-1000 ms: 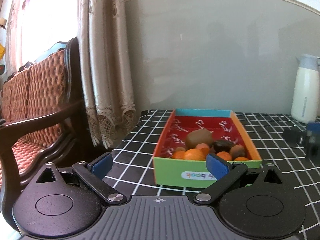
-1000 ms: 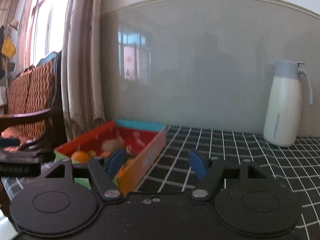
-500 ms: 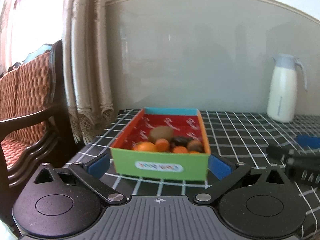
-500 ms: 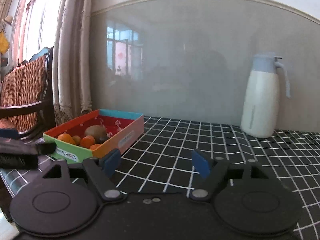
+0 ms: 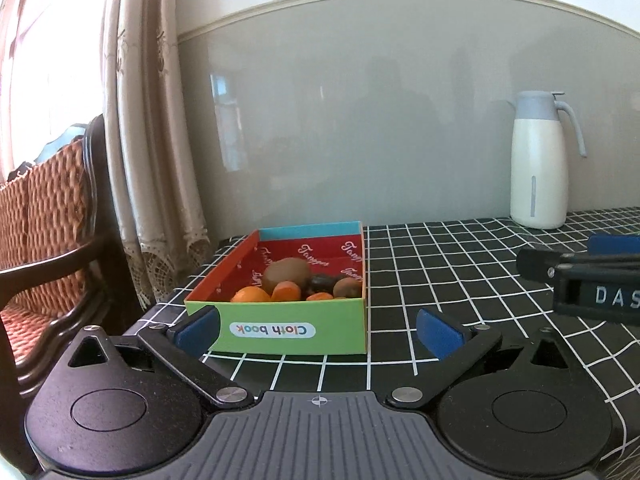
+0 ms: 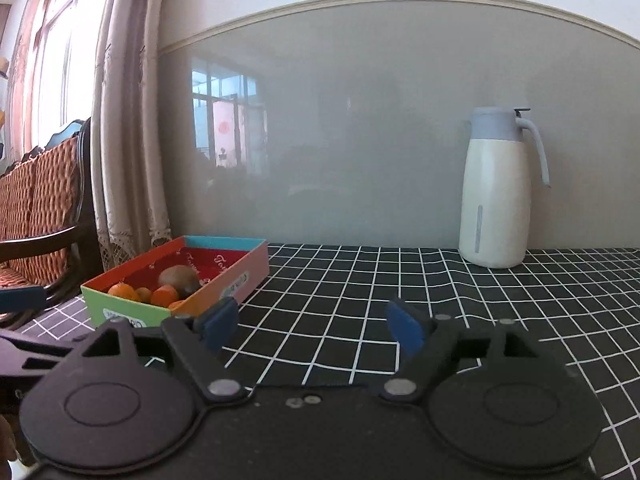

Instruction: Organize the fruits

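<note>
Fruits (image 5: 298,282), a kiwi and small oranges, lie in the cardboard box (image 5: 280,330) just ahead of the left gripper (image 5: 318,330), its jaws spread. The right gripper (image 6: 312,324) is opening on nothing, with the box off its left jaw.

The right tool (image 6: 312,326) hangs over the black checked tabletop (image 6: 400,300), jaws opening, nothing between them. A colourful box (image 6: 240,280) of fruit sits left; a white jug (image 6: 496,200) stands far right.

Both grippers have swung rightward along the table, so the fruit box (image 5: 280,320) now sits left in the right gripper's (image 6: 314,326) view, its jaws opening on nothing.
</note>
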A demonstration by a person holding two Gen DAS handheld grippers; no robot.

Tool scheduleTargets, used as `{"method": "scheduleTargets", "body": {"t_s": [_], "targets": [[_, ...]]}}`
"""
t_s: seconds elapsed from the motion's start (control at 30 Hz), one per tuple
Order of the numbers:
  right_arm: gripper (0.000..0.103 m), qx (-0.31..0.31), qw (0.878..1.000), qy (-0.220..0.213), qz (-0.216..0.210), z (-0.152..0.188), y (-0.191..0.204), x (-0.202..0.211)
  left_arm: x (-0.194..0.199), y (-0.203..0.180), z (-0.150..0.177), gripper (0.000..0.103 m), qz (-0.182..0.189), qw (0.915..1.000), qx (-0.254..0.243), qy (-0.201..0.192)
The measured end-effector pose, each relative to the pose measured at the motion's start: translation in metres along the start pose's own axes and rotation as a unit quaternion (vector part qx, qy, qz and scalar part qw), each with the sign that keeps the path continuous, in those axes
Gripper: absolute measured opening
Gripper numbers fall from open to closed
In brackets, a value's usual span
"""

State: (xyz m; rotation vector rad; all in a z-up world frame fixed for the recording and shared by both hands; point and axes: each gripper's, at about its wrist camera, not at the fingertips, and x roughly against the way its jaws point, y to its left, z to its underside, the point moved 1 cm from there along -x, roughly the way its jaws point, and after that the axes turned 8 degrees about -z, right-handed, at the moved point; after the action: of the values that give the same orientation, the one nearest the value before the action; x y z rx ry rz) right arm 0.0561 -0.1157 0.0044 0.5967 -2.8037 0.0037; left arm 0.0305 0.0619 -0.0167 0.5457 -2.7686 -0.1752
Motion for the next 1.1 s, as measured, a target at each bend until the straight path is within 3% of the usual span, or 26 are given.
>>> {"method": "scheduleTargets", "body": {"t_s": [1.1], "targets": [[0.081,0.002,1.0,-0.009,0.009,0.0006,0.0027,0.0005,-0.0073,0.0114,-0.0005,0.103,-0.004,0.9998,0.018,0.005]]}}
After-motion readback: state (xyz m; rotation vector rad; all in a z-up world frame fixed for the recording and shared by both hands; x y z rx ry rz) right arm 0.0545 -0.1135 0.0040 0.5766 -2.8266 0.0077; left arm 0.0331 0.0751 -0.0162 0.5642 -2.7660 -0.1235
